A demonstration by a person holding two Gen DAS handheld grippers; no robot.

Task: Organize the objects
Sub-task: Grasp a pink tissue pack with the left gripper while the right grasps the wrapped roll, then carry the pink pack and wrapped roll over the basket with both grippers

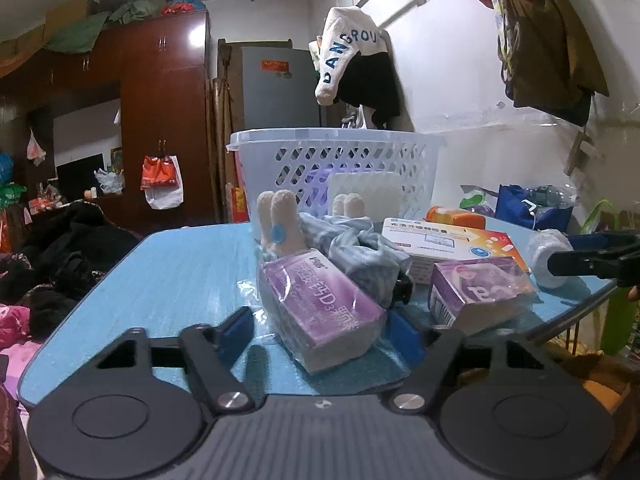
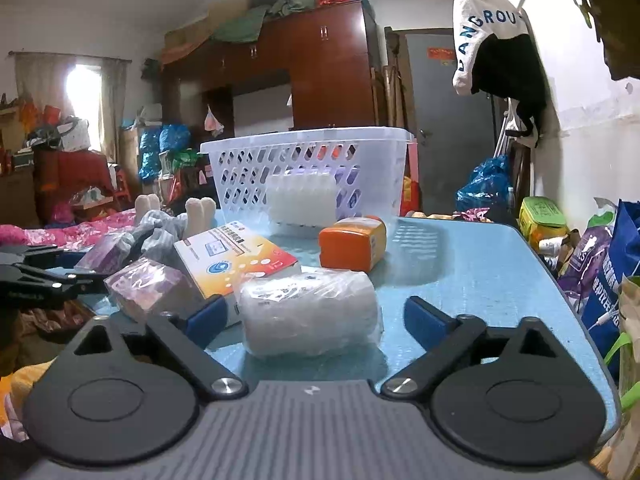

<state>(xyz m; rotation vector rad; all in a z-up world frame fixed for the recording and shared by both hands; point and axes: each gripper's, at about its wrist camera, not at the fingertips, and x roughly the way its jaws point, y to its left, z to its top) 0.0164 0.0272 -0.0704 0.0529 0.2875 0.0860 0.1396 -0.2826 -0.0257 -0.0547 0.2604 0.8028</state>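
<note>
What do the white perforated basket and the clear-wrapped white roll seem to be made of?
White perforated basket: likely moulded plastic, smooth and slightly translucent, with regular cut-out holes. Clear-wrapped white roll: glossy, crinkled plastic film outside; the white core looks soft, perhaps gauze or paper.

White garment (image 1: 344,50) hanging on the wall: blue capitals, "ANGROU" legible, the first letter partly hidden. Nearest purple box (image 1: 324,308), wrapped in clear film: white print with "D3" among Chinese characters. White-and-orange box (image 2: 236,258): Chinese print, too small to read
</note>
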